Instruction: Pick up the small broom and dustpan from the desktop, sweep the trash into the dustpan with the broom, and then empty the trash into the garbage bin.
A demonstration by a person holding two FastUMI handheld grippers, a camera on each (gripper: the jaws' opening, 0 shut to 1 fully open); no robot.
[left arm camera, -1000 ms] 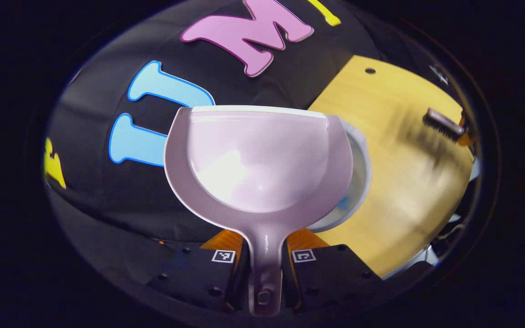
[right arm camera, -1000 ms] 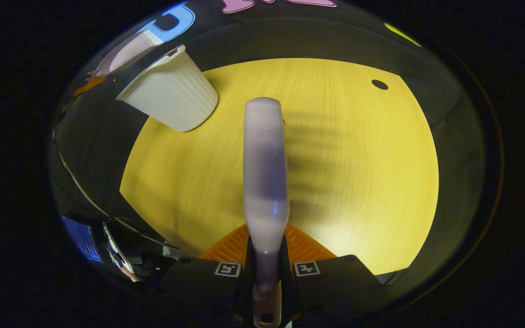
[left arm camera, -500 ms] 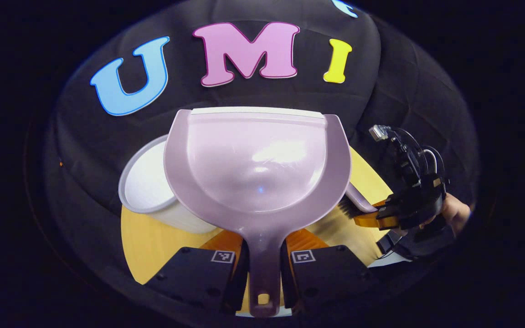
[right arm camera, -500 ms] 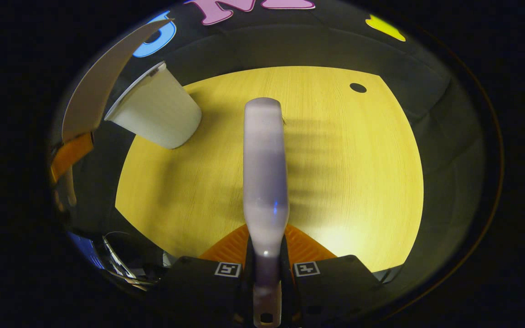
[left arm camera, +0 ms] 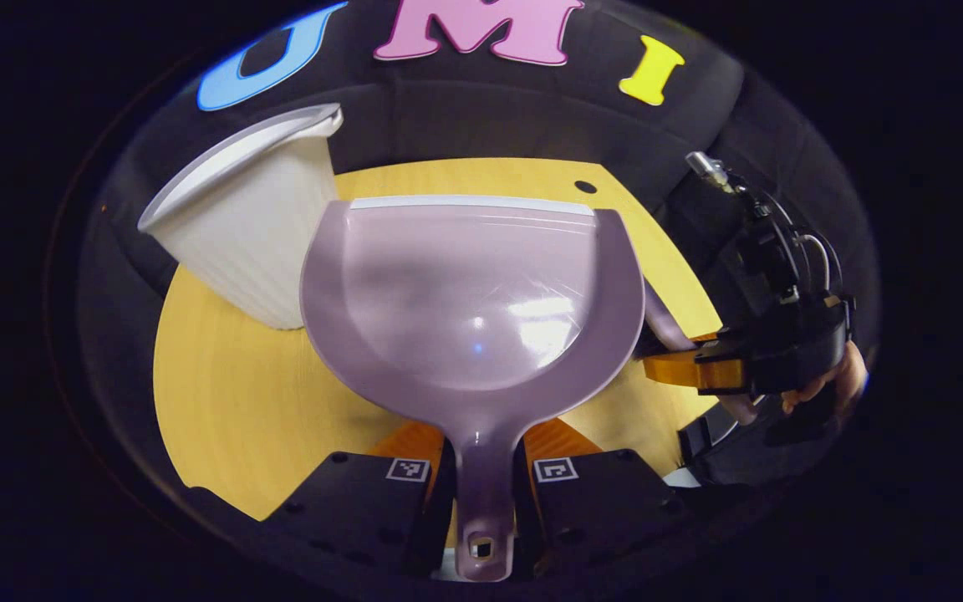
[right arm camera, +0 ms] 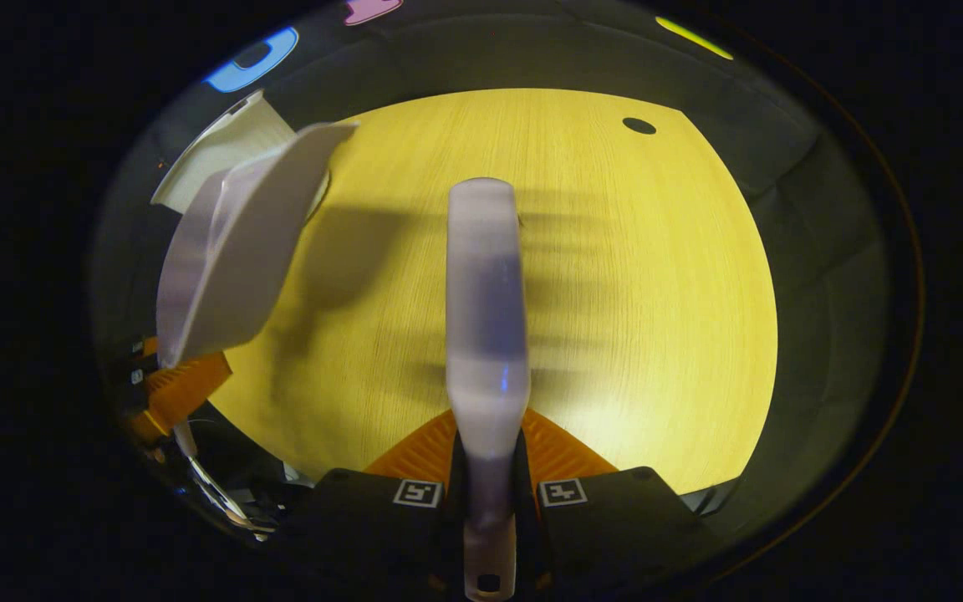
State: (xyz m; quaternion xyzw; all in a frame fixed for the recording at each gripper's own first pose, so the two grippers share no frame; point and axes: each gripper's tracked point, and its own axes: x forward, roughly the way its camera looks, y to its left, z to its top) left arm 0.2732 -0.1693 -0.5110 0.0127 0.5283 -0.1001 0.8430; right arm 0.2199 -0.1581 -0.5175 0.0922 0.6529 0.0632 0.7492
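Observation:
A pale lilac dustpan (left arm camera: 471, 293) fills the middle of the left gripper view, its handle clamped by my left gripper (left arm camera: 483, 481). Its scoop looks empty and is held above the wooden table (left arm camera: 239, 401). The white ribbed garbage bin (left arm camera: 239, 234) stands just left of the pan. In the right gripper view my right gripper (right arm camera: 488, 493) is shut on the handle of the small broom (right arm camera: 486, 309), which points out over the table (right arm camera: 640, 293). The dustpan (right arm camera: 235, 242) appears at the left there, in front of the bin (right arm camera: 210, 150). The right gripper (left arm camera: 770, 359) and a hand show at the right of the left gripper view.
The round yellow wooden table has a small dark hole (right arm camera: 639, 125) near its far edge. Black cloth walls surround it. Cables and dark gear (left arm camera: 749, 217) hang beside the right gripper. No trash shows on the tabletop.
The dustpan has swung down and away from the bin's mouth, back over the table. The bin now stands to its left. The broom has barely moved.

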